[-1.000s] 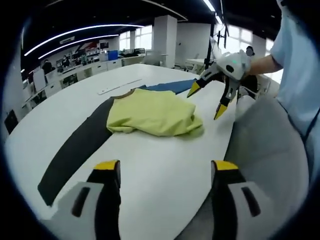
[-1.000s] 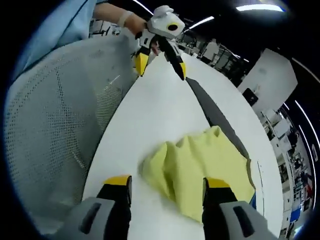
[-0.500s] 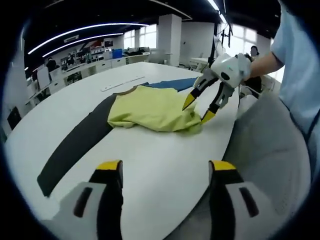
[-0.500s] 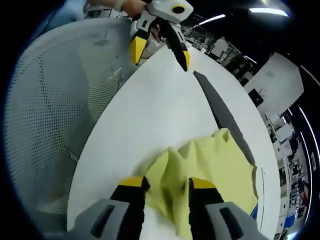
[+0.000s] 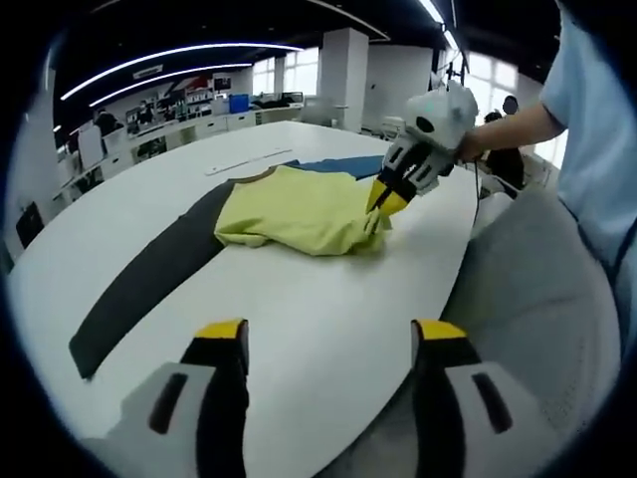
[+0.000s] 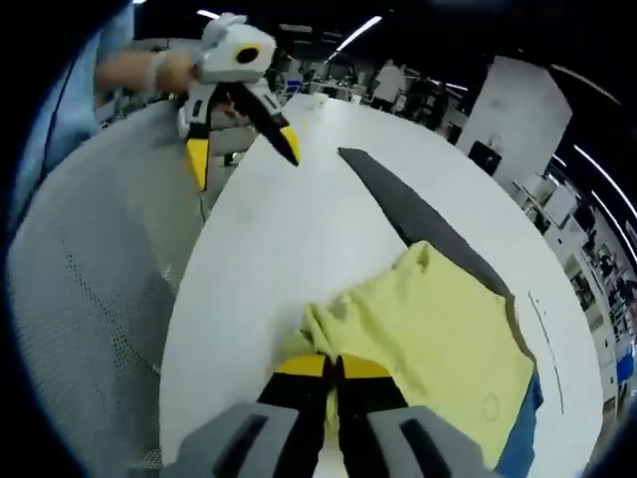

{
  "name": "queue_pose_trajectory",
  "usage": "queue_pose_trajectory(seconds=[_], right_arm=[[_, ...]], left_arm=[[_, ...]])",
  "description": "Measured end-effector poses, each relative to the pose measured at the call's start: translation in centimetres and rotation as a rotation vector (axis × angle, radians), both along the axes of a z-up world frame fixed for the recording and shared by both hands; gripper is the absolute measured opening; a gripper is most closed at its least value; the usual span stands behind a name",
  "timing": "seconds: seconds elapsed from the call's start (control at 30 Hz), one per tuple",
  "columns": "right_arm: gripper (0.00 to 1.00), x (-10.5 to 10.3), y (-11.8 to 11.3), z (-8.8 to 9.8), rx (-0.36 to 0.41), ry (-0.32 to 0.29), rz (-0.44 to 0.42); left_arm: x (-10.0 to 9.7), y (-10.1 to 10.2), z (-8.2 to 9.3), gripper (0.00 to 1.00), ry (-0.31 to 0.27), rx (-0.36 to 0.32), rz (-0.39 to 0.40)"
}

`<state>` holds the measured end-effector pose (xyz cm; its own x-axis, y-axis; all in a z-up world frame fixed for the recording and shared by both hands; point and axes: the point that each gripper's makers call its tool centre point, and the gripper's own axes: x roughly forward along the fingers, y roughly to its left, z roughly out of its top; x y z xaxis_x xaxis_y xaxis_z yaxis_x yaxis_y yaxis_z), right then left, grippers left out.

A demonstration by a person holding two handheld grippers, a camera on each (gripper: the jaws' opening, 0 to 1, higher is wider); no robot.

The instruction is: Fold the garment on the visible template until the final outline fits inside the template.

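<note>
A crumpled yellow garment (image 5: pixel 299 209) lies on the white table (image 5: pixel 318 309), partly over a long dark grey template strip (image 5: pixel 149 274) with a blue section (image 5: pixel 348 167) at its far end. My right gripper (image 5: pixel 386 201) is shut on the garment's near corner. In the right gripper view the jaws (image 6: pixel 333 366) are pinched together on the yellow garment's (image 6: pixel 438 329) edge, beside the dark strip (image 6: pixel 418 219) and the blue section (image 6: pixel 518 438). My left gripper (image 5: pixel 331 334) hangs open over bare table, short of the garment. It appears open (image 6: pixel 244 154) in the right gripper view.
A grey mesh chair (image 5: pixel 528 299) stands against the table's near edge, seen also as the mesh chair (image 6: pixel 80 299) in the right gripper view. A person's light blue sleeve (image 5: pixel 597 129) is at the right. Desks and a pillar stand far behind.
My right gripper has come down to the garment's near corner and closed from open to shut on it. The left gripper has stayed open.
</note>
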<state>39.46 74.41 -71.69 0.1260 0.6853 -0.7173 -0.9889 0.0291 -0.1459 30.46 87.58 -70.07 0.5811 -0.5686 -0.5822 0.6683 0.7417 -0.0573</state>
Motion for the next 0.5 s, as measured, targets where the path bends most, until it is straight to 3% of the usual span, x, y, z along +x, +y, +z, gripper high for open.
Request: queue_pose_trajectory(seconds=[0.27, 0.5], right_arm=[[0.0, 4.5, 1.3, 3.4, 0.105, 0.101, -0.119], [0.0, 10.0, 2.4, 5.6, 0.161, 0.103, -0.195]], left_arm=[[-0.1, 0.1, -0.5, 0.59, 0.006, 0.006, 0.008], [-0.1, 0.3, -0.7, 0.58, 0.012, 0.015, 0.013]])
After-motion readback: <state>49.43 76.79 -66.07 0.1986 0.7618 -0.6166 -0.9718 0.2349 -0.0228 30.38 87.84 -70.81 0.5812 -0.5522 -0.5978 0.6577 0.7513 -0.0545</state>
